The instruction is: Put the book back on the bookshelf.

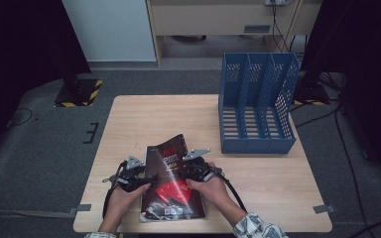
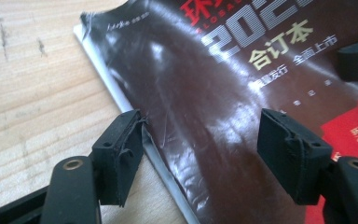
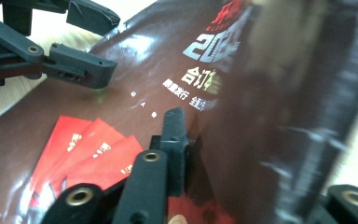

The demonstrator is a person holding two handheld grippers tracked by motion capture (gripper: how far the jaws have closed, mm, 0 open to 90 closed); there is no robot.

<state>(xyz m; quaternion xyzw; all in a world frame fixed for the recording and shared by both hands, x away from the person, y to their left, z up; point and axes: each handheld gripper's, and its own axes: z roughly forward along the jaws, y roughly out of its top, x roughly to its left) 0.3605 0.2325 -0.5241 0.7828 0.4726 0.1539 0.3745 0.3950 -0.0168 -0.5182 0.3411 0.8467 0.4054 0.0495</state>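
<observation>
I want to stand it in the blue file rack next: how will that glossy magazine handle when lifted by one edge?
Probably floppy: the magazine's cover already bows up where the right gripper pinches it. Likely slippery, since the cover shows bright glare. It looks thin, so it may sag or slide unless the left gripper supports it.

The dark magazine cover (image 2: 223,116) bears large silver digits "202", the rest cut off. Below them stand yellow characters "合订本". Red characters above are cropped and unreadable.

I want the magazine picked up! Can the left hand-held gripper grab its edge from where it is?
Probably yes. The left hand-held gripper is open, its jaws straddling the magazine's left edge, one over the table, one over the cover. Nothing blocks it, and the right hand-held gripper already pinches the other side.
</observation>
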